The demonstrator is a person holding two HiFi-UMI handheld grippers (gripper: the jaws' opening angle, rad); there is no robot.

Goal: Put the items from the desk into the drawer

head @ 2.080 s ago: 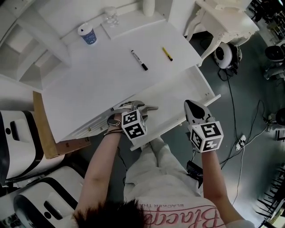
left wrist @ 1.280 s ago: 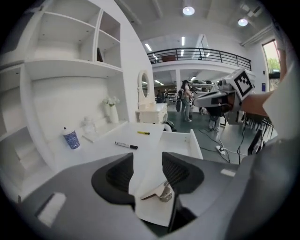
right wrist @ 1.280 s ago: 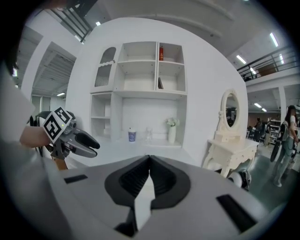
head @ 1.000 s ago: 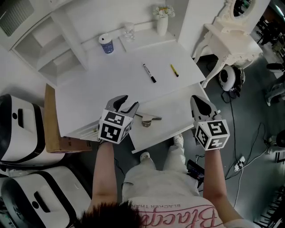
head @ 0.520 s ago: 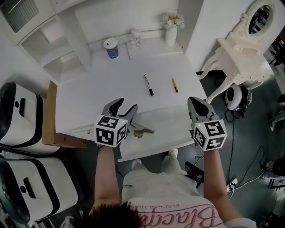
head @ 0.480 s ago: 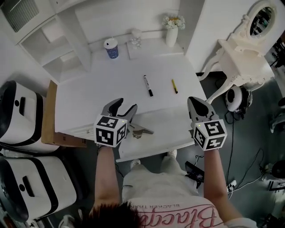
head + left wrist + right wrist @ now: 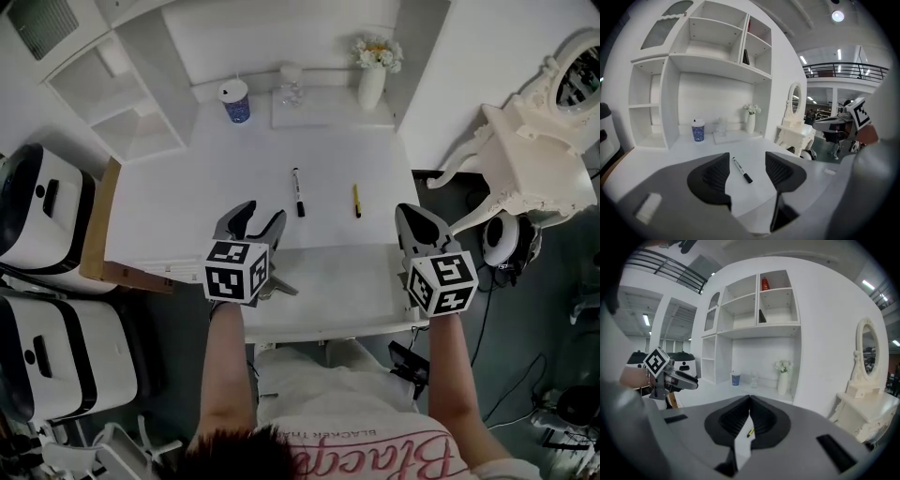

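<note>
So far: desk, front edge, drawer pulled open. Left gripper jaws have just been opening, spread, empty; right gripper pressed together, empty. Black marker and yellow pen lie mid-desk, unstowed; one small item already in the drawer's left end.

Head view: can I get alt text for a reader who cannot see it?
A person holds two grippers at an open white drawer pulled out of a white desk, where a black marker and a yellow pen lie. The left gripper, jaws just opened, holds nothing; the right gripper is shut and empty.
</note>
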